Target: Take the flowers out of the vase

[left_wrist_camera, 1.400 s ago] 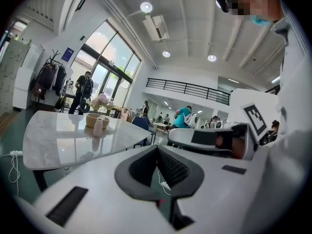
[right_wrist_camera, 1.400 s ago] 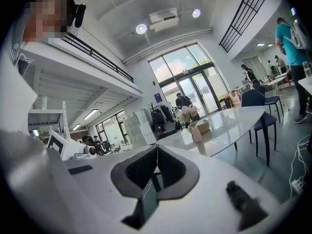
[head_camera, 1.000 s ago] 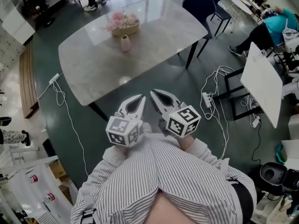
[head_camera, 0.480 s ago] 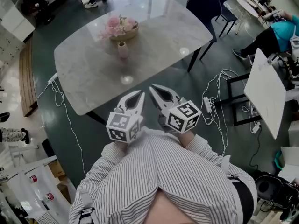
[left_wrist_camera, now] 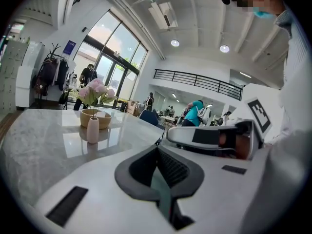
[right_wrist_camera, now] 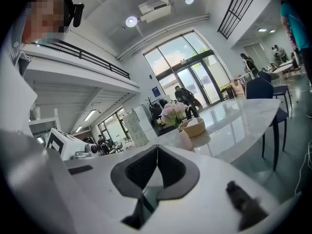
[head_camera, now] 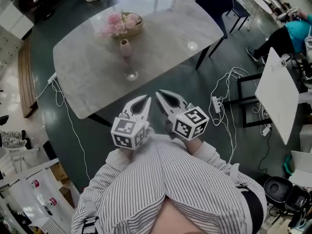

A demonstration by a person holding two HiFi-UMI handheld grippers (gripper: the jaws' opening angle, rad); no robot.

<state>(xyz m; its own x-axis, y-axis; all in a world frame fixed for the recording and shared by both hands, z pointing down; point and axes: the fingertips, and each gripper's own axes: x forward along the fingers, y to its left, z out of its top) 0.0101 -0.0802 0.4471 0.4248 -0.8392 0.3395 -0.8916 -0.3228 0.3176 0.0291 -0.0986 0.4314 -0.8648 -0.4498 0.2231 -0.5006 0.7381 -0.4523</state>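
Flowers, pink and soft-petalled, are being held in the pink ceramic vase on the grey marble tabletop. Left gripper and right gripper are being held closed and empty, well short of the vase. Light, crushable stems are judged best pinched gently just above the vase's mouth.

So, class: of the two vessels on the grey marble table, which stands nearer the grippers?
The small pink narrow vase; the wide tan bowl stands beyond it, toward the table's far edge.

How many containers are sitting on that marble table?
2: a small pink vase near the middle of the table, and a tan bowl just behind it, toward the far edge. Nothing seems hidden.
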